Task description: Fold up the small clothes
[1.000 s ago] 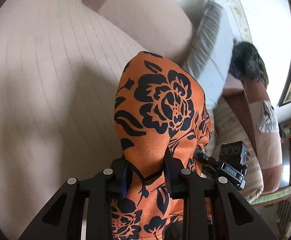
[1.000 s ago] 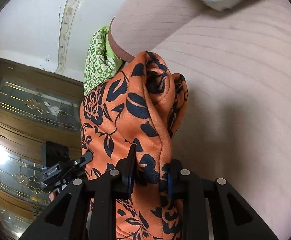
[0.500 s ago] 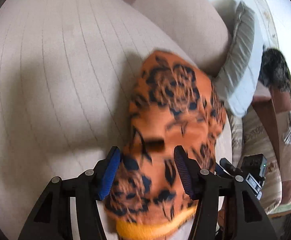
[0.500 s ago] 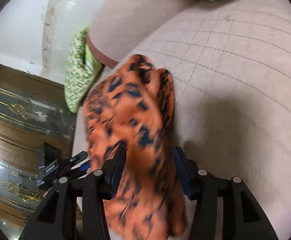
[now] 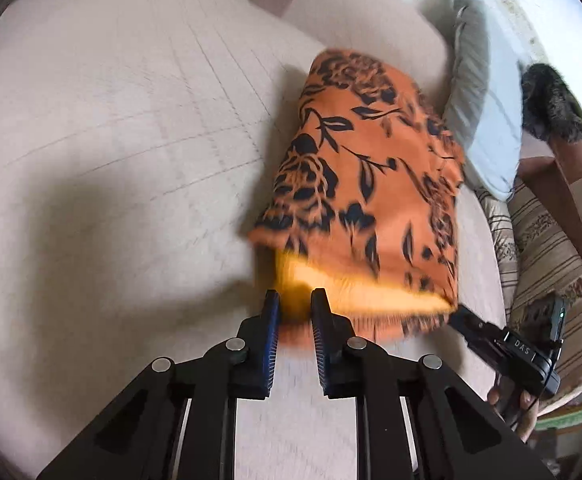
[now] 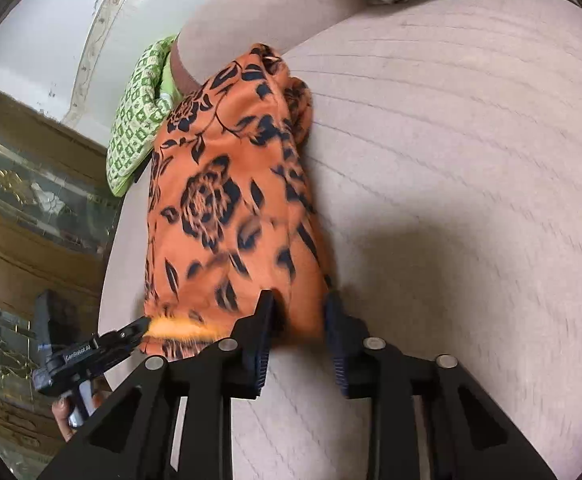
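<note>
- The orange floral garment (image 5: 371, 184) lies folded over on the beige quilted sofa seat (image 5: 111, 140), its far end near the backrest and its near hem toward the camera, with a plain orange inner layer showing under that hem
- Left tongs (image 5: 295, 308) are narrow and closing at the left part of the near hem; a bit of orange cloth sits between the blue pads, but blur leaves it unclear whether they press it
- Right tongs (image 6: 299, 312) stand a little wider, also closing, with the right near corner of the hem between them; whether the pads bite yet I cannot tell
- Judged step: regripping the near edge for the next fold
- The next move likely calls for a firm pinch on both corners, then lifting the hem evenly and carrying it toward the far end
- Hard to make out: the hem is motion-blurred, the layers beneath are hidden, and the green patterned cloth (image 6: 139, 120) at the sofa's far left is partly cut off
</note>
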